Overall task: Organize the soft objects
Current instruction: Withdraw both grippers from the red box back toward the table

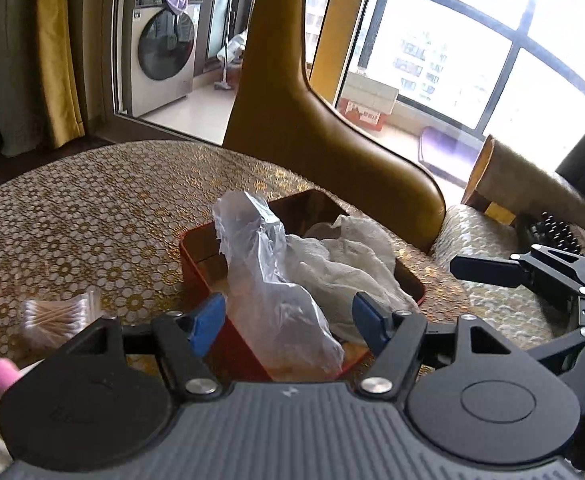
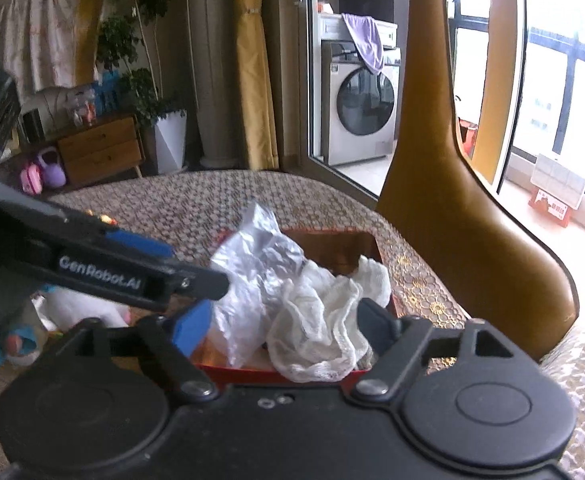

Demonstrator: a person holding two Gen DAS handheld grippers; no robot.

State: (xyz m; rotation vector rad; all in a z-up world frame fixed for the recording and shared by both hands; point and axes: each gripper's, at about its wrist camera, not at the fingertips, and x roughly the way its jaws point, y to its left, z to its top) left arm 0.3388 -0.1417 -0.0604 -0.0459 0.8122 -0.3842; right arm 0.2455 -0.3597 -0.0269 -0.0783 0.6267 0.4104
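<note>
One red tray [image 1: 196,256] on the patterned table [image 1: 92,208] holds two soft items: one crumpled clear plastic bag [image 1: 268,280], long axis upright with its peak rising above the tray rim, and one wrinkled white gauze cloth [image 1: 356,260] heaped beside it, touching. Left gripper [image 1: 288,320] and right gripper [image 2: 284,320]: jaws wide, holding nothing.
</note>
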